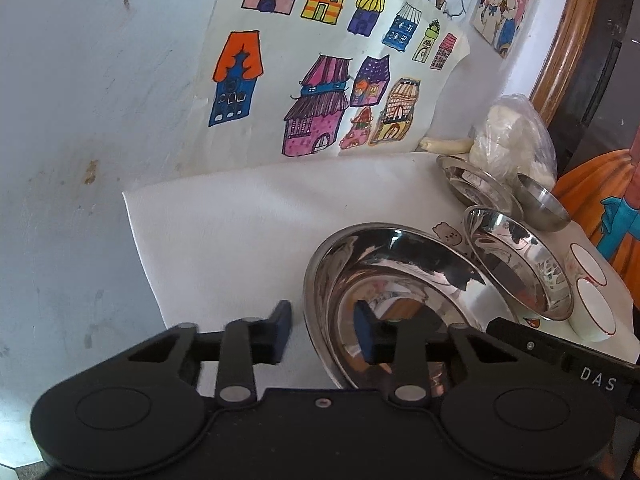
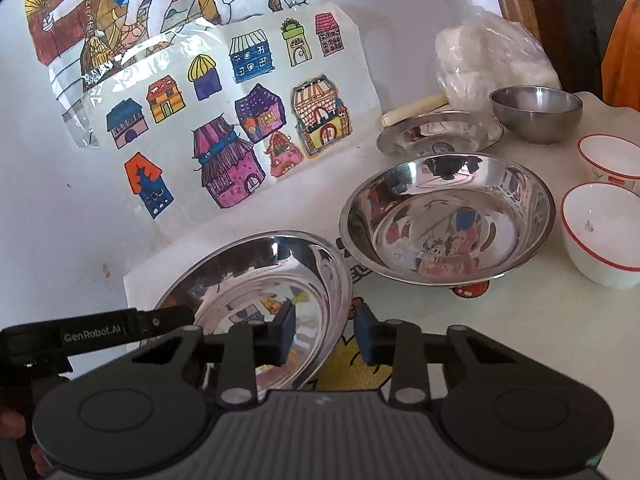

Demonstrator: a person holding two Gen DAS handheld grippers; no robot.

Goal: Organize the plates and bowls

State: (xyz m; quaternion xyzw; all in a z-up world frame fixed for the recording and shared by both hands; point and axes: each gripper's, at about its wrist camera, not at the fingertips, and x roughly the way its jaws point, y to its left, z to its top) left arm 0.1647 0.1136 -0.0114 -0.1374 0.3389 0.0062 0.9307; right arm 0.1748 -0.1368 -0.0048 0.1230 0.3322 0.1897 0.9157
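Your left claw (image 1: pixel 322 330) straddles the near rim of the big steel plate (image 1: pixel 400 276), one blue pad outside, one inside, jaws narrowed but not visibly pinching it. Your right claw (image 2: pixel 324 332) straddles the same plate's opposite rim likewise. The plate sits tilted on the counter (image 2: pixel 520 300), just beside a steel bowl (image 2: pixel 448 216), with two white bowls (image 2: pixel 604 232) near.

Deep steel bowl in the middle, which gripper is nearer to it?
Right. The right gripper straddles the rim of the wide dish beside the deep steel bowl; the left gripper straddles that dish's opposite rim, farther away.
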